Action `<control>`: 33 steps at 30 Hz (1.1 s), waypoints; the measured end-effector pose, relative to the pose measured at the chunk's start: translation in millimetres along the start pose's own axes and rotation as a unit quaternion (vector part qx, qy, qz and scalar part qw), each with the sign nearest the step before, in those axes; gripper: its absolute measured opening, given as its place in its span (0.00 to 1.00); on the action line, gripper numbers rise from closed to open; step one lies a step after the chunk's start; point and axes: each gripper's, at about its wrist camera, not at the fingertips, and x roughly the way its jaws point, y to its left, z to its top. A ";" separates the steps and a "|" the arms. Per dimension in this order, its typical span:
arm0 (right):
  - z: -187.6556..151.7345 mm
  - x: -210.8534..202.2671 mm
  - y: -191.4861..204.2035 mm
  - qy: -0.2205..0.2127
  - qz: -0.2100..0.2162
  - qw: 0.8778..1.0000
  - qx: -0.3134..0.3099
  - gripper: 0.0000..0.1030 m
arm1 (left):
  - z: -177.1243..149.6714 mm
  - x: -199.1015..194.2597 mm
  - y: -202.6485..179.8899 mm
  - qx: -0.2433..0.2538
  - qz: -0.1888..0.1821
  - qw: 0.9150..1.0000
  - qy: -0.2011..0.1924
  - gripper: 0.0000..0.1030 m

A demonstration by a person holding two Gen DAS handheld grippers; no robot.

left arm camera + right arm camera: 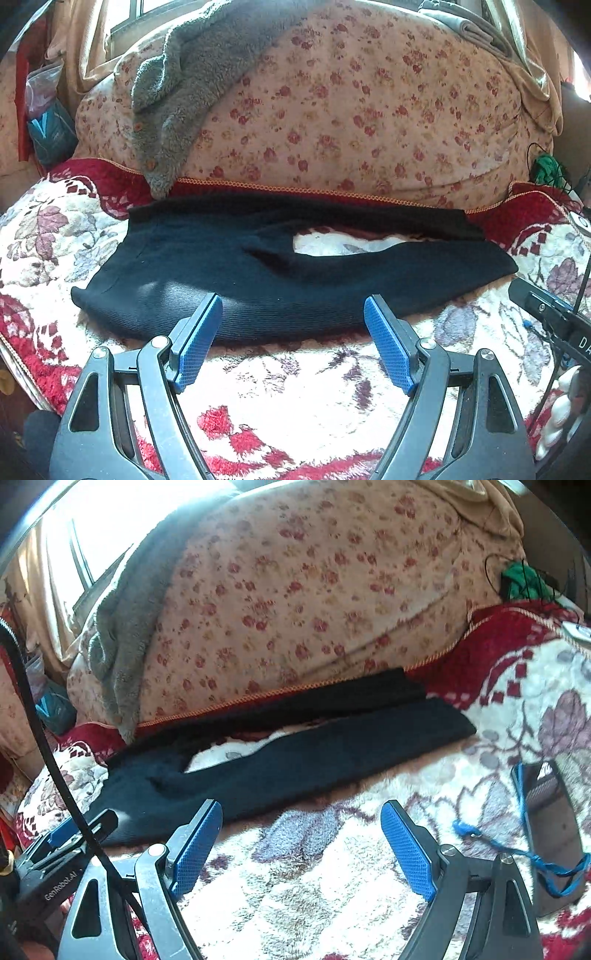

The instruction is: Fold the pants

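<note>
Black pants (229, 266) lie flat on a red and white floral blanket (280, 391), waist at the left, two legs running right with a gap between them. They also show in the right wrist view (295, 760). My left gripper (293, 306) is open and empty, its tips just over the near edge of the pants. My right gripper (301, 812) is open and empty, above the blanket just in front of the near leg. The left gripper's body (62, 856) shows at the lower left of the right wrist view; the right gripper's body (550, 314) shows at the left view's right edge.
A big floral cushion (351, 122) rises right behind the pants, with a grey fleece garment (177, 99) draped over its left side. A dark strap with blue cord (550, 834) lies on the blanket at the right. A green bundle (521, 579) sits at the far right.
</note>
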 end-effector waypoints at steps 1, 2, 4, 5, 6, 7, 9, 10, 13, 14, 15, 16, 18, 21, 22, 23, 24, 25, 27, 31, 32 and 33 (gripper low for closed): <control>1.2 -2.8 0.6 -0.002 -0.003 1.000 -0.001 0.85 | 0.1 -0.2 0.3 -0.001 -0.001 1.000 0.000 0.78; 1.9 -5.0 0.7 -0.003 -0.008 1.000 -0.001 0.85 | 0.4 -1.3 0.2 -0.001 -0.002 1.000 0.000 0.78; 2.9 -8.7 0.8 -0.004 -0.011 1.000 -0.001 0.85 | 0.6 -2.9 0.8 -0.004 -0.004 1.000 -0.001 0.78; 3.5 -9.2 1.1 -0.004 -0.011 1.000 -0.002 0.85 | 1.0 -3.4 1.1 -0.005 -0.004 1.000 -0.001 0.78; 3.8 -10.0 2.3 -0.003 -0.011 1.000 -0.004 0.85 | 1.4 -3.6 1.5 -0.007 -0.005 1.000 -0.001 0.78; 3.8 -10.3 2.5 -0.004 -0.012 1.000 -0.007 0.85 | 1.8 -3.6 1.4 -0.008 -0.004 1.000 -0.001 0.78; 4.0 -10.1 5.9 -0.002 -0.014 1.000 -0.017 0.85 | 2.5 -3.7 2.2 -0.010 -0.004 1.000 0.000 0.78; 3.8 -10.0 7.9 -0.001 -0.017 1.000 -0.022 0.85 | 2.7 -3.9 2.5 -0.011 -0.004 1.000 0.001 0.78; 3.0 -11.3 11.0 -0.003 -0.014 1.000 -0.022 0.85 | 3.3 -4.0 5.1 -0.014 -0.002 1.000 0.000 0.78; 3.2 -11.3 11.7 -0.003 -0.012 1.000 -0.021 0.85 | 3.5 -3.9 5.5 -0.014 -0.002 1.000 0.001 0.78; 3.5 -11.2 12.3 -0.003 -0.012 1.000 -0.021 0.85 | 3.3 -3.7 5.7 -0.014 -0.002 1.000 0.001 0.78; 3.5 -11.2 13.1 -0.003 -0.013 1.000 -0.023 0.85 | 3.3 -3.5 6.1 -0.015 -0.001 1.000 0.002 0.78; 3.1 -11.0 14.2 -0.003 -0.014 1.000 -0.026 0.85 | 3.3 -3.0 7.1 -0.017 0.000 1.000 0.002 0.78; 2.4 -11.0 14.6 -0.002 -0.015 1.000 -0.026 0.85 | 3.1 -1.7 8.3 -0.020 -0.001 1.000 0.006 0.78; 2.3 -11.0 14.7 -0.002 -0.016 1.000 -0.026 0.85 | 2.8 -1.4 8.5 -0.020 -0.001 1.000 0.007 0.78; 2.3 -10.8 14.9 -0.002 -0.016 1.000 -0.025 0.85 | 2.8 -1.3 8.6 -0.020 -0.001 1.000 0.007 0.78; 2.4 -10.4 14.8 -0.002 -0.016 1.000 -0.025 0.85 | 2.8 -1.2 8.7 -0.020 -0.001 1.000 0.007 0.78; 2.4 -10.3 14.8 -0.002 -0.016 1.000 -0.025 0.85 | 2.7 -1.2 8.8 -0.020 0.000 1.000 0.007 0.78; 2.2 -9.9 14.7 -0.001 -0.016 1.000 -0.025 0.84 | 2.4 -0.7 9.8 -0.021 0.000 1.000 0.008 0.78; 2.0 -9.7 14.2 -0.001 -0.016 1.000 -0.025 0.84 | 2.4 1.1 11.1 -0.022 0.002 1.000 0.009 0.78; 2.0 -9.7 14.2 -0.001 -0.016 1.000 -0.025 0.84 | 2.4 1.2 11.4 -0.022 0.001 1.000 0.009 0.78; 1.6 -9.2 14.1 0.000 -0.016 1.000 -0.024 0.84 | 2.1 1.5 11.9 -0.023 0.001 1.000 0.009 0.78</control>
